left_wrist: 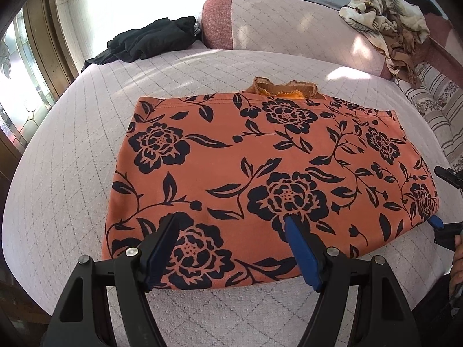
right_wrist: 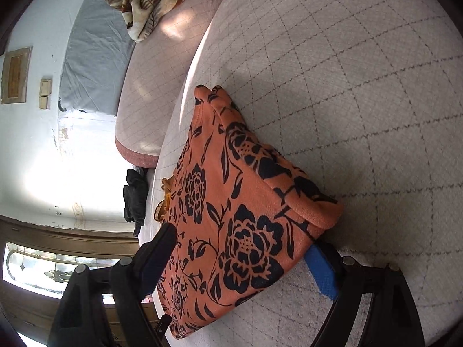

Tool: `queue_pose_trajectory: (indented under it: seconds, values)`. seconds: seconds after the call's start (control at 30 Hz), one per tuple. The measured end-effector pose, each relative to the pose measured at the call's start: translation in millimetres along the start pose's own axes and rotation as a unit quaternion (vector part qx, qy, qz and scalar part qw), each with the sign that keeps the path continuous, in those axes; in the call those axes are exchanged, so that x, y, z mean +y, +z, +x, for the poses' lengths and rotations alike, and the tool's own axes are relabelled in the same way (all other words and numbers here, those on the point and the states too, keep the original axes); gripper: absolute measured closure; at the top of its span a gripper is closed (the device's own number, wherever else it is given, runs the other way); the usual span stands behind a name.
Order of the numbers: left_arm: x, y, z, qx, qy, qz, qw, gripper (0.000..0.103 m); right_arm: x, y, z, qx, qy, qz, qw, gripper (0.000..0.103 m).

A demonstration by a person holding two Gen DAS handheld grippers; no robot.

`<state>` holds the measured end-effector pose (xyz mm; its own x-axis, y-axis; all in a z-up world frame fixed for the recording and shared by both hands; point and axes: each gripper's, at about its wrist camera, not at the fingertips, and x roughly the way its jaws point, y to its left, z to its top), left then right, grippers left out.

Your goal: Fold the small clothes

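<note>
An orange garment with black flowers point(left_wrist: 260, 162) lies folded flat on the quilted bed point(left_wrist: 72, 150). A lace-edged orange piece point(left_wrist: 285, 88) sticks out at its far edge. My left gripper point(left_wrist: 231, 222) is open, its fingers resting over the garment's near edge. My right gripper point(right_wrist: 240, 245) is open with its jaws astride the garment's point(right_wrist: 246, 208) right corner, one finger point(right_wrist: 321, 271) under the edge. In the left wrist view the right gripper point(left_wrist: 442, 225) shows at the garment's right corner.
A black garment point(left_wrist: 150, 40) lies at the bed's far left. A pink cushion point(left_wrist: 289, 26) runs along the back with a crumpled brown-and-cream cloth point(left_wrist: 387, 23) on it. A striped pillow point(left_wrist: 434, 101) is at the right. A window and door are at the left.
</note>
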<state>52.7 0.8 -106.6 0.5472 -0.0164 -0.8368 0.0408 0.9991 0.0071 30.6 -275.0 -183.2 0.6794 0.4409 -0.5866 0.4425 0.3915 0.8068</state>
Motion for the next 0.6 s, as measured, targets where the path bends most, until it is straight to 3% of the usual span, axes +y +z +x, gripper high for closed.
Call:
queue_pose_trajectory:
  seconds: [0.6]
  values:
    - [-22.6,12.1,30.1,-0.001,-0.012,0.022,0.9997,0.027,21.3,-5.7,10.5,-0.004,-0.05,-0.071,0.996,0.015]
